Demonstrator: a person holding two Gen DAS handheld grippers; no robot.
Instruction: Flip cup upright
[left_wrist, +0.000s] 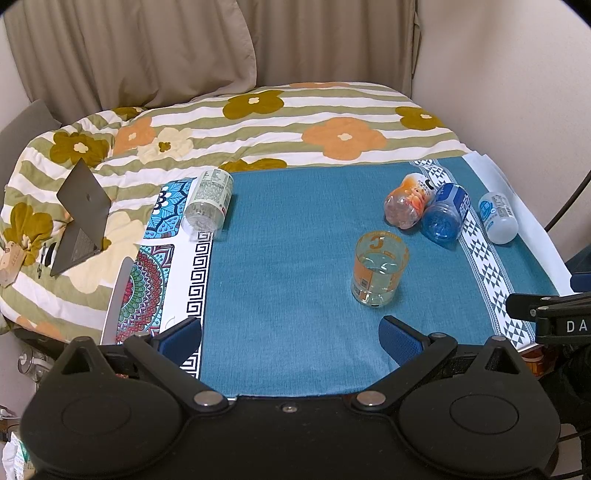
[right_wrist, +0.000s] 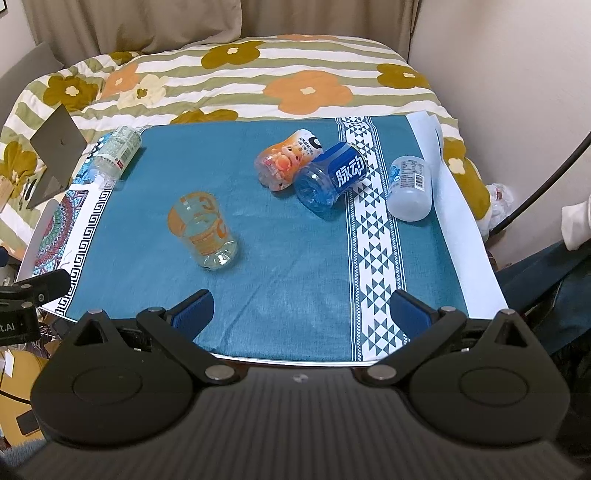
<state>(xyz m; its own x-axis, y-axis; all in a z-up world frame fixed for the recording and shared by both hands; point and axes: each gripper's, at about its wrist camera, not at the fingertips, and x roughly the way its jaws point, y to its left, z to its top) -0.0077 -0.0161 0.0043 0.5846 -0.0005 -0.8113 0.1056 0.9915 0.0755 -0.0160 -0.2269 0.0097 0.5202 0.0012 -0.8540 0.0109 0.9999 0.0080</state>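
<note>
The clear orange-printed cup (left_wrist: 379, 268) stands mouth-up on the teal cloth (left_wrist: 288, 258) of the tabletop, seemingly empty, though the glare makes that hard to judge. Both the left claw (left_wrist: 291, 338) and right claw (right_wrist: 301, 314) hang wide and empty at the near edge. Farther right, three cut-down bottles lie on their sides: orange (right_wrist: 286, 164), blue (right_wrist: 330, 177), white (right_wrist: 409, 188).

- The cup (left_wrist: 379, 268) (right_wrist: 202, 230) is a clear plastic tumbler cut from a bottle, with orange print around its wall.
- It stands upright on the teal cloth, open mouth up and its lobed, bottle-like base down on the fabric.
- It stands alone, well apart from the other things on the cloth.
- Nothing touches it; its inside looks see-through, and whether it holds liquid I cannot tell.
</note>
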